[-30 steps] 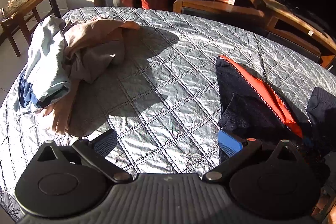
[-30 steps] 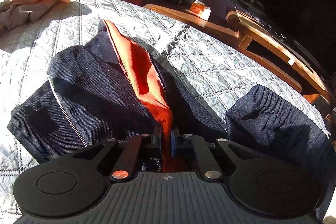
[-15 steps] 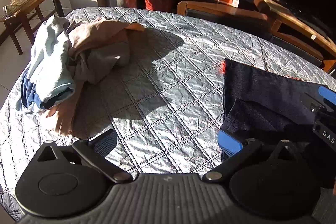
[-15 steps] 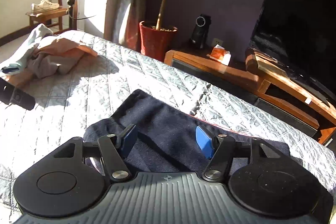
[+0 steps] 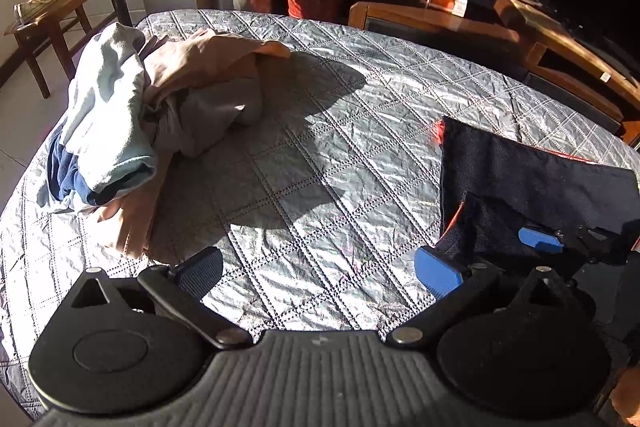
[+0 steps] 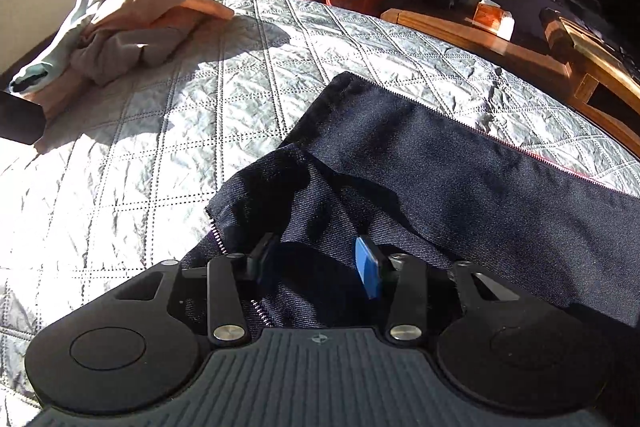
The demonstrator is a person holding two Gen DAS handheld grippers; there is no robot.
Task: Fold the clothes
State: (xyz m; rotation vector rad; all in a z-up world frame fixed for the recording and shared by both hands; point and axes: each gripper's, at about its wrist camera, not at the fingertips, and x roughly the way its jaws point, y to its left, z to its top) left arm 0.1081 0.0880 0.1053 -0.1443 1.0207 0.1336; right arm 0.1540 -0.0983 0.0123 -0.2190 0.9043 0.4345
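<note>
A quilted grey cover (image 5: 320,155) lies under both my tongs, sunlit and shadow-streaked. Nearest, my right gripper (image 6: 316,263) is closing its jaws over a fold of the dark jacket (image 6: 440,163); cloth sits between the pads, though I cannot tell whether they pinch it yet. My left gripper (image 5: 320,267) stands wide apart over bare quilt, holding nothing, its blue pad (image 5: 438,273) just beside the jacket's near corner. The jacket lies flat, a red zip edge (image 6: 568,169) showing on its far side. Well beyond the jacket sits a heap of clothes (image 5: 160,115).
</note>
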